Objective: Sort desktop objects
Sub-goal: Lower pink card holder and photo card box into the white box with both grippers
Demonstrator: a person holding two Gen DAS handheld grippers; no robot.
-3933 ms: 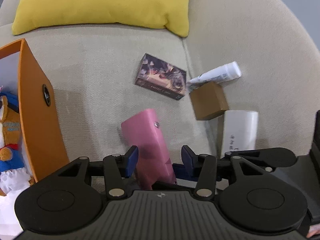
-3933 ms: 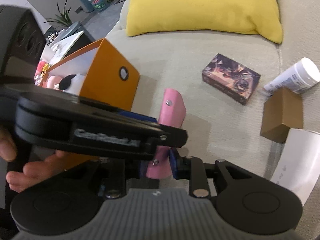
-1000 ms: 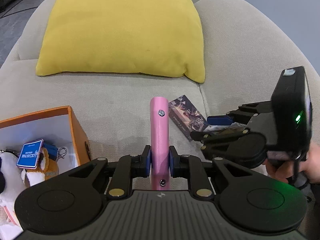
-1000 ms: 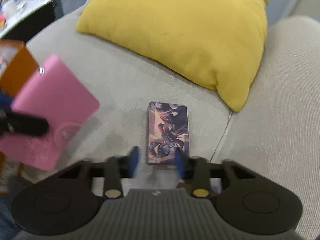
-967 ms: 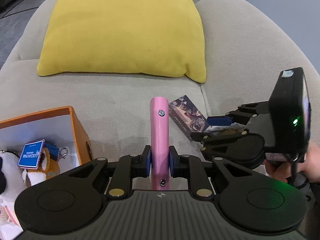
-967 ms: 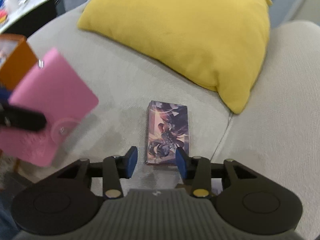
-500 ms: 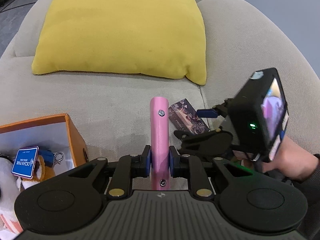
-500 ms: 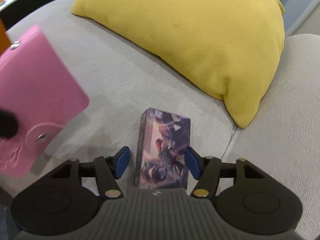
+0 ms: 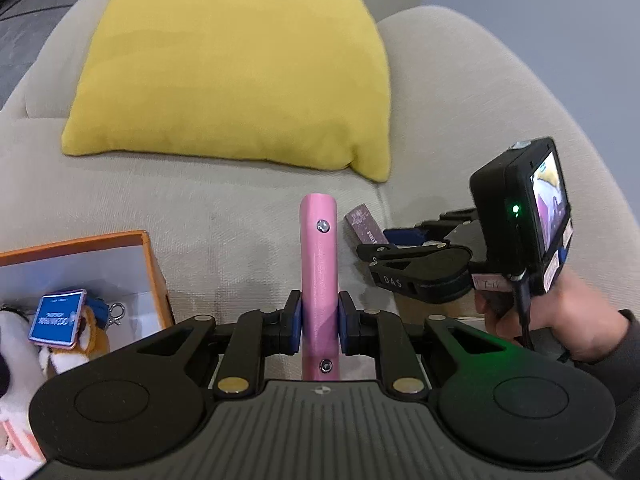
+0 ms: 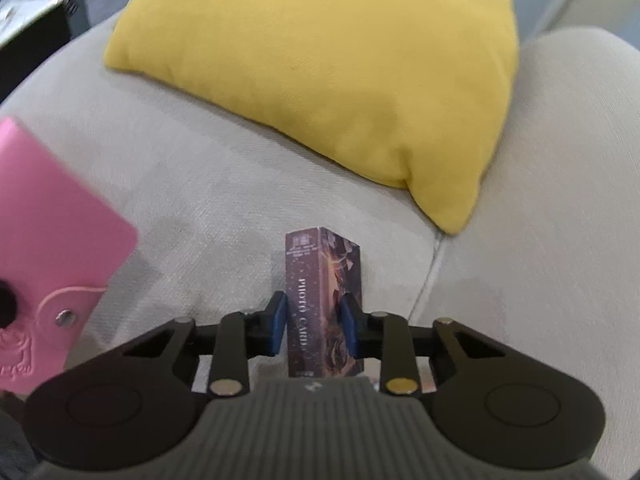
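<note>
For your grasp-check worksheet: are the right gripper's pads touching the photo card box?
Touching. In the right wrist view both blue pads press the sides of the photo card box; the right gripper has just closed on it.

This is a home living room. A beige fabric sofa (image 9: 224, 216) with a rounded back and a stitched seam between its seat cushions fills both wrist views, and a plump yellow throw pillow (image 10: 320, 64) leans against the sofa's backrest. Beyond the sofa's left end lie grey floor tiles (image 9: 16, 32) and a dark low table (image 10: 28, 28). On the sofa's seat stands an orange box (image 9: 154, 268) holding plush toys.
</note>
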